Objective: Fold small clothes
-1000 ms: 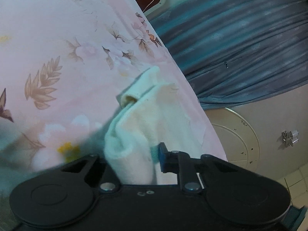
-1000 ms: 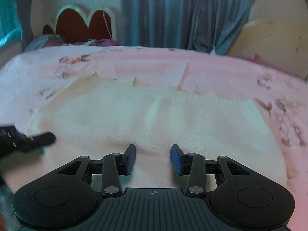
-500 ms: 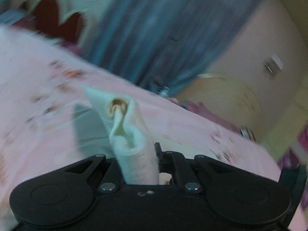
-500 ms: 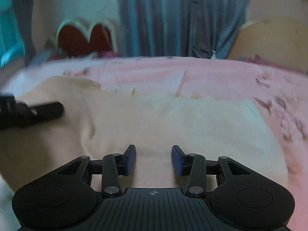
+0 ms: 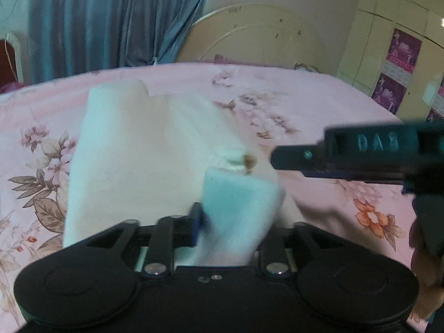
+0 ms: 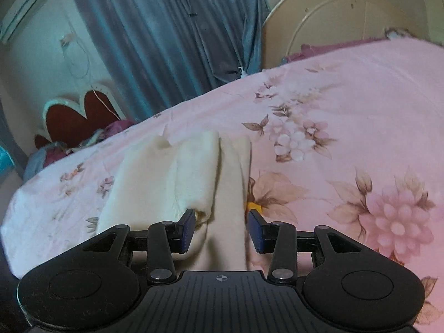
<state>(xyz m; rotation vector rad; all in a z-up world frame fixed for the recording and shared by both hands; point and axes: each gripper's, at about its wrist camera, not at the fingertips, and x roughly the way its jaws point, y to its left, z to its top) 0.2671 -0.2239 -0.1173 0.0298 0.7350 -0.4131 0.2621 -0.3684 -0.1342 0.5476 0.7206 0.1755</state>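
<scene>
2 hand-held grippers work over a cream knit garment that lies on a bed covered by a pink floral bedsheet. In the left wrist view, the left hand-held gripper has a bunched corner of the garment between its jaws; those jaws are opening, and the fold of cloth stands up between them, hiding the right-side finger, so whether the pads press it cannot be told. A small brown spot, perhaps a button or a tag, sits at the top of that raised corner. The rest of the garment spreads away across the sheet toward the far side of the bed, already doubled over lengthwise. The right hand-held gripper reaches in from the right edge of this view, its dark finger tip close beside the raised corner. In the right wrist view, the right hand-held gripper stands moderately wide, with a narrow folded strip of the garment running between its blue pads; the cloth looks loose there, touching neither pad clearly. A blue-grey curtain hangs behind the bed, a round cream board leans against the wall, and a red scalloped headboard shows at the far left.
</scene>
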